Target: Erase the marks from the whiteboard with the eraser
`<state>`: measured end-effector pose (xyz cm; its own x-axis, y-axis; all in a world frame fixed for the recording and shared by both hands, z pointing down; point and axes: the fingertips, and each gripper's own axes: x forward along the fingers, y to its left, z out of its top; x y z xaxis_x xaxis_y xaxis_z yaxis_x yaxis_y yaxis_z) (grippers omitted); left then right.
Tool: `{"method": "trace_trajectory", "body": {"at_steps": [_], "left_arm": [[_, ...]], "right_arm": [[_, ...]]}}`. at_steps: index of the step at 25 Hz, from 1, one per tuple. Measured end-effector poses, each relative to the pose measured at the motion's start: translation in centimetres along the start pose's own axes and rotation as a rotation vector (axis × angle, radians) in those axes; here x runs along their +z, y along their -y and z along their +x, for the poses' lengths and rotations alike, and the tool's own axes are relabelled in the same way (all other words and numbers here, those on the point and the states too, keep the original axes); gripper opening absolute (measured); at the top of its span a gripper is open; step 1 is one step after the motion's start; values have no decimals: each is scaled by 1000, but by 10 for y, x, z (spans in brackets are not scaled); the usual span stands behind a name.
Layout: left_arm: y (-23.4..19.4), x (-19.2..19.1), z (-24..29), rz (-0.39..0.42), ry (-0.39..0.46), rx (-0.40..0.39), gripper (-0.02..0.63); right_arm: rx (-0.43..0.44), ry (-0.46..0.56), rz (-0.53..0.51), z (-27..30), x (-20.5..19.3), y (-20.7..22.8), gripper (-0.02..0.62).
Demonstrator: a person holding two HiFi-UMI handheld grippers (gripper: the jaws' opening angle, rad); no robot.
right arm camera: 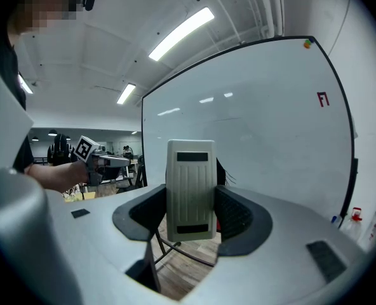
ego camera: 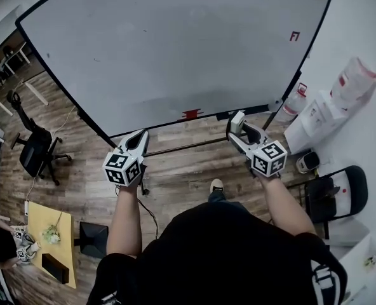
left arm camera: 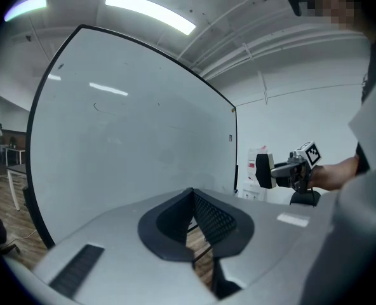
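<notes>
I'm looking through the head camera steeply down past both forearms onto the wide black-framed white whiteboard (ego camera: 175, 49) and the brown wooden plank floor (ego camera: 181, 176). Each gripper camera is riding just behind its own grey jaws, facing that board. All three views are sharing the board. The left gripper view is also catching the right gripper (left arm camera: 266, 170), and the right gripper view the left gripper (right arm camera: 132, 162).

whiteboard (ego camera: 175, 49) 1 | eraser (right arm camera: 190, 189) 1 | claws (ego camera: 140, 136) (ego camera: 238, 128) 2 | marker cubes (ego camera: 123, 168) (ego camera: 268, 159) 2
</notes>
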<state>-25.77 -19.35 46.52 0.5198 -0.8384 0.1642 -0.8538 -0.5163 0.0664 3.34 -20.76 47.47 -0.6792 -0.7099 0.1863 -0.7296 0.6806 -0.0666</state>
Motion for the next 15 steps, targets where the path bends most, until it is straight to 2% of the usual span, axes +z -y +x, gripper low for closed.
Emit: {"method": "trace_trajectory", "body": {"at_steps": [15], "left_arm": [[-22,13,38,18,-4,28,11]], "right_arm": [[27,-19,8,29,4,39,232]]}}
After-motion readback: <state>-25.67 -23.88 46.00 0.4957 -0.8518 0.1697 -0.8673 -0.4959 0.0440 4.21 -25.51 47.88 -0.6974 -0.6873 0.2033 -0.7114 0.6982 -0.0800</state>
